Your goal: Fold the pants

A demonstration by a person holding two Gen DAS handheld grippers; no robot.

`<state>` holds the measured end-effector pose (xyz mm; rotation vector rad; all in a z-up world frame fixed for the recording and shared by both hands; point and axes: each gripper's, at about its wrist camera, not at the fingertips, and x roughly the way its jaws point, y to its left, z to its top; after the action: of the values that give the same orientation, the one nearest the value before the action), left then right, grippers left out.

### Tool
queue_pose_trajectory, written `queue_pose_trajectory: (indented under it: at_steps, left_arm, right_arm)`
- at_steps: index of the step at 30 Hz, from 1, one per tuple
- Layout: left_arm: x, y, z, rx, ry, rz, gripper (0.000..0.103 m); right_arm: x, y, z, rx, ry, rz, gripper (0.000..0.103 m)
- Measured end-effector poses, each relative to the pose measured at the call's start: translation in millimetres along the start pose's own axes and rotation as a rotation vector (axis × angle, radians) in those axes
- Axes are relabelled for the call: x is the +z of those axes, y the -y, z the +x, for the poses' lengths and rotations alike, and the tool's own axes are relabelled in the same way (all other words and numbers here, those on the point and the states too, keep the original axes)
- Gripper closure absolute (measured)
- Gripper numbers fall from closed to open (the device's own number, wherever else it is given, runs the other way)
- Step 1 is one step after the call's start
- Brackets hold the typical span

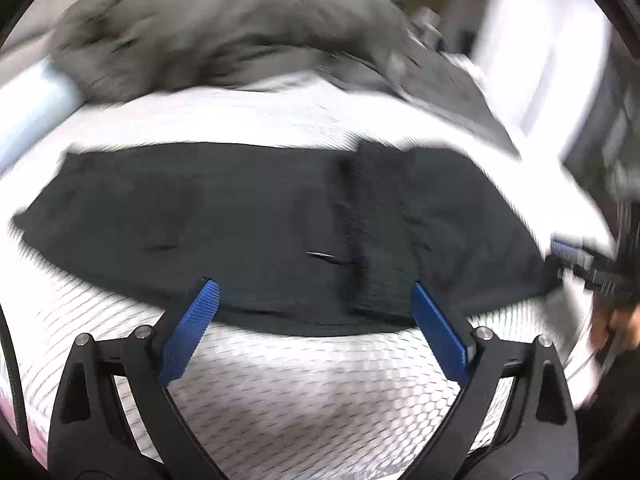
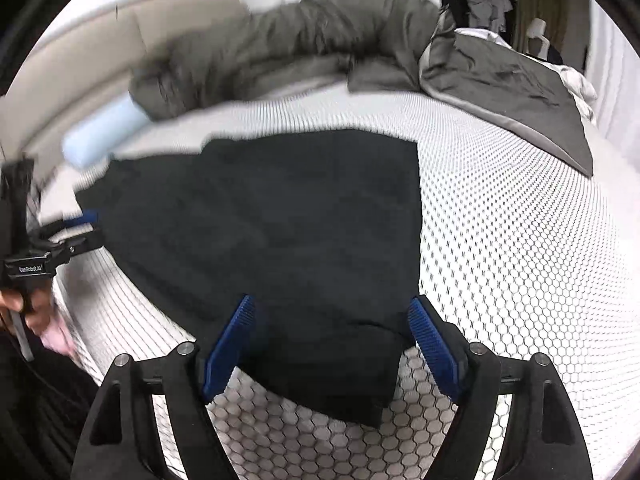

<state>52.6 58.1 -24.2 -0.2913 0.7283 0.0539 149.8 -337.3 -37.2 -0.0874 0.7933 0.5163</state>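
Your left gripper (image 1: 314, 300) hangs released over the pants' (image 1: 260, 220) near edge. The pants lie flat on the bed (image 1: 300, 392), long axis left to right. Your right gripper (image 2: 332, 316), fingers spread and empty, straddles their near right corner, likely nearer.

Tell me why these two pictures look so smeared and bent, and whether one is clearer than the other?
Left wrist view: motion blur smears the grey duvet and the black pants, while the left gripper itself stays sharp. Right wrist view: clearer; the mattress honeycomb pattern reads crisply on the right, blur only at the left side. Both views: the fisheye lens bends straight edges and leaves dark corners.
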Motion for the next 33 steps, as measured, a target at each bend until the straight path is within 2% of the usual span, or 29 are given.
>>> queue_pose_trajectory:
  at_steps: [2,3,6,9,11,12,13,14,16,17,19,21,24,27,30,32,33]
  left_arm:
    - [2.1,-41.3,-11.0,0.055,0.014,-0.157,0.008]
    - [-0.3,-67.9,-15.5,0.108,0.02,-0.257,0.008]
    - [-5.6,-118.7,-11.2,0.126,0.0,-0.395,0.014]
    - [-2.3,-159.4,3.9,0.089,-0.006,-0.513,0.021]
    - [8.2,-171.6,9.0,0.132,0.006,-0.523,0.029]
    - [17.7,-176.5,13.7,0.164,0.007,-0.512,0.035]
    - [25.8,-180.8,18.0,0.191,0.011,-0.51,0.053]
    - [32.2,-185.4,22.5,0.218,0.012,-0.515,0.077]
    - [43.2,-196.0,28.7,0.243,0.021,-0.535,0.094]
    - [47.5,-194.6,26.2,0.246,0.048,-0.527,0.096]
    - [59.9,-174.2,14.2,0.272,0.119,-0.443,0.102]
    - [71.3,-148.2,-1.0,0.279,0.176,-0.356,0.102]
    - [93.1,-90.5,-23.5,0.226,0.261,-0.235,0.102]
    - [107.4,-11.7,-35.4,0.156,0.32,-0.081,0.102]
    - [109.7,70.3,-28.5,0.015,0.302,0.06,0.102]
    - [104.2,127.7,-8.1,-0.119,0.213,0.159,0.097]
    - [98.9,149.0,2.5,-0.179,0.164,0.206,0.091]
  right_arm:
    - [1.5,7.8,-1.1,-0.002,0.012,0.031,0.02]
    - [2.3,11.6,-0.3,-0.014,0.012,0.045,0.02]
    - [3.7,18.0,2.0,-0.015,0.011,0.071,0.02]
    - [4.6,16.6,5.8,-0.016,0.007,0.067,0.02]
    - [2.8,9.7,1.7,-0.012,0.011,0.057,0.02]
    - [5.6,10.8,4.7,-0.008,0.011,0.052,0.02]
    - [5.6,8.8,4.7,-0.009,0.013,0.043,0.02]
    - [6.4,6.8,6.0,-0.014,0.013,0.036,0.02]
    - [6.2,4.5,9.3,-0.017,0.007,0.026,0.02]
    - [6.2,3.1,11.4,-0.018,0.002,0.021,0.02]
    - [6.3,1.7,12.8,-0.021,-0.003,0.013,0.02]
    - [6.7,1.2,12.7,-0.023,-0.001,0.01,0.02]
    - [7.0,2.1,11.0,-0.022,0.007,0.015,0.02]
    - [7.0,3.0,9.6,-0.023,0.013,0.019,0.02]
    - [8.1,6.7,7.2,-0.03,0.024,0.035,0.02]
    - [8.5,9.9,6.4,-0.036,0.028,0.048,0.02]
    - [8.3,13.0,6.3,-0.043,0.028,0.057,0.02]
